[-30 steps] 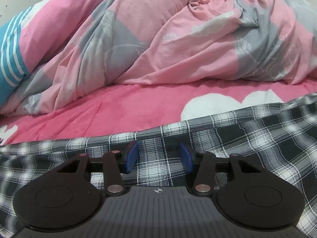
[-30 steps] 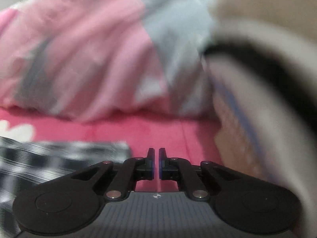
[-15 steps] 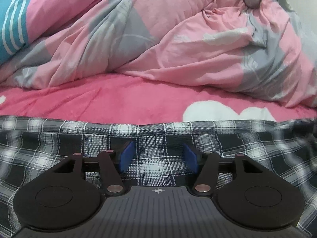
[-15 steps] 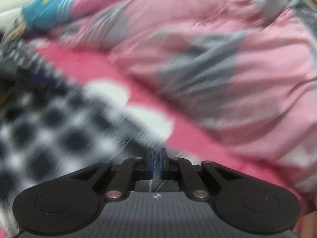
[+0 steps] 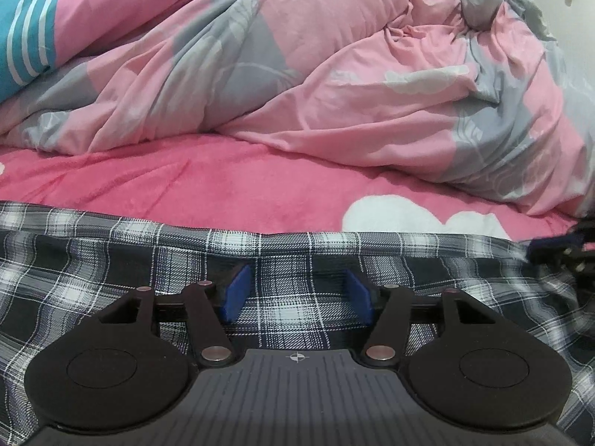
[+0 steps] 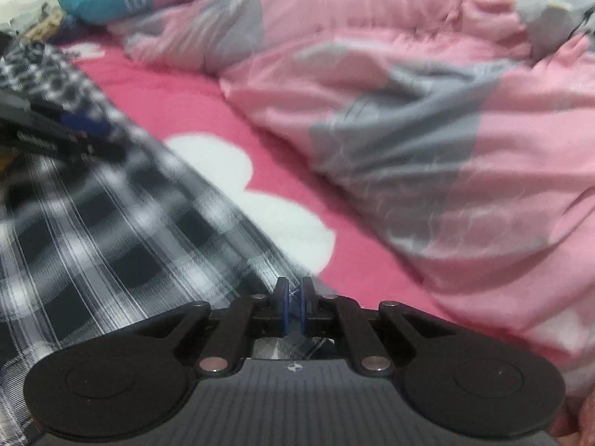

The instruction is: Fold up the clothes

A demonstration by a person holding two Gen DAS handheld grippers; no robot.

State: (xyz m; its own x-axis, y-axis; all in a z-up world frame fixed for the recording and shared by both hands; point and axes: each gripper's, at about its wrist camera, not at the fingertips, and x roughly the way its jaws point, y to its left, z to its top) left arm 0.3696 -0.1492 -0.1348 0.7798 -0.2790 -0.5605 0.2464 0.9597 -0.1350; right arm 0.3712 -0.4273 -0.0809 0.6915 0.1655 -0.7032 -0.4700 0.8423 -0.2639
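Nearest in the left wrist view, the left gripper (image 5: 295, 293) hovers low over a black-and-white plaid garment (image 5: 111, 271), its blue pads (image 5: 234, 293) spread apart with cloth lying flat beneath them but not pinched. In the right wrist view, the right gripper (image 6: 293, 306) has its fingers nearly clenched, a thin sliver of plaid fabric showing between the pads right at the garment's edge; it appears to be nipping that edge, though the picture is blurred.

The plaid garment (image 6: 93, 223) lies spread on a pink fleece bedsheet (image 5: 241, 182) with white heart shapes (image 6: 238, 186). Its far hem runs straight across the left view, slightly puckered in the middle.

Beyond the sheet, a rumpled pink and grey duvet (image 5: 334, 74) is heaped along the back, with a teal striped cushion (image 5: 22, 26) at far left.

Risks, as a judgement: the right grip holds very little cloth, so the edge could slip out when lifted. With the left fingers released, pulling from one side only may drag the garment askew, spoiling the fold line.
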